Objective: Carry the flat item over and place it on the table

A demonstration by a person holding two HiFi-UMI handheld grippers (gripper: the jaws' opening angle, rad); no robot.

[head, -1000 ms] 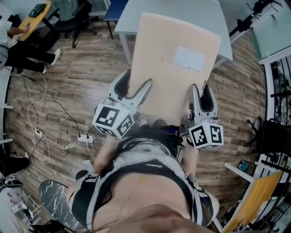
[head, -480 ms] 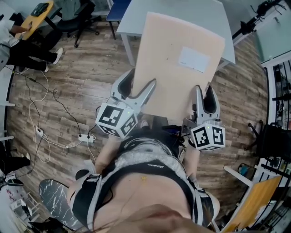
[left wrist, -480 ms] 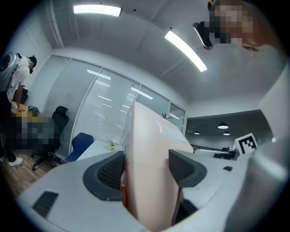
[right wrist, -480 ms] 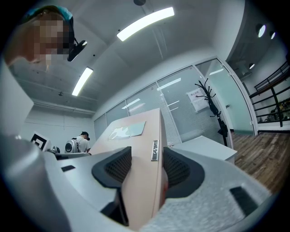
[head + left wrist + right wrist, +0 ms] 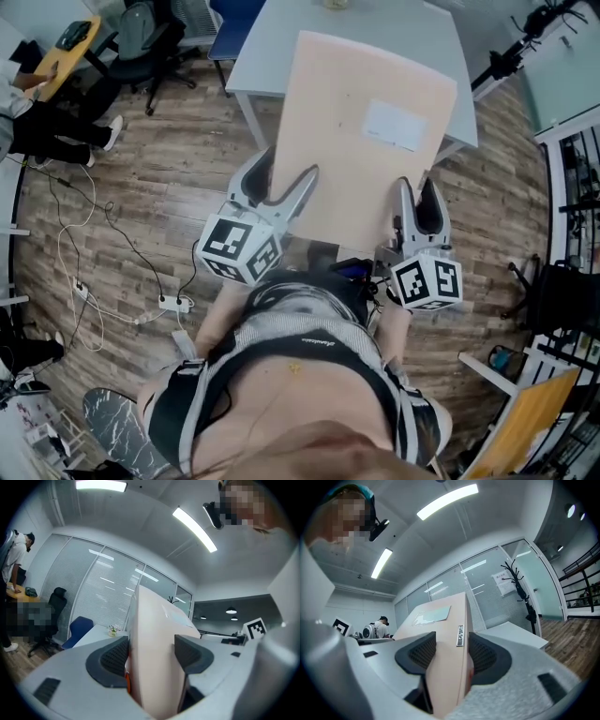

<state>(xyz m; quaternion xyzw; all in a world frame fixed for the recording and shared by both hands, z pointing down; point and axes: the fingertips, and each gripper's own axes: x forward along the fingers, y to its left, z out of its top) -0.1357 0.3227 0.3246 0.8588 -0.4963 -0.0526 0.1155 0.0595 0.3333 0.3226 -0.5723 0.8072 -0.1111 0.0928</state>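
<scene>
Because the flat box (image 5: pixel 356 159) screens it, the table (image 5: pixel 267 47) shows only edges.

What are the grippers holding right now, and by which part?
Both hold the flat beige panel at its near end. The left gripper is clamped on its left edge and the right gripper on its right edge.

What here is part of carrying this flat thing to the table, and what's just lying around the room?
Job in hand:
flat beige box
left gripper and right gripper, both clamped on its near edge
grey table ahead

Lying about:
power strip on the floor
black office chair
blue chair
coat stand
</scene>
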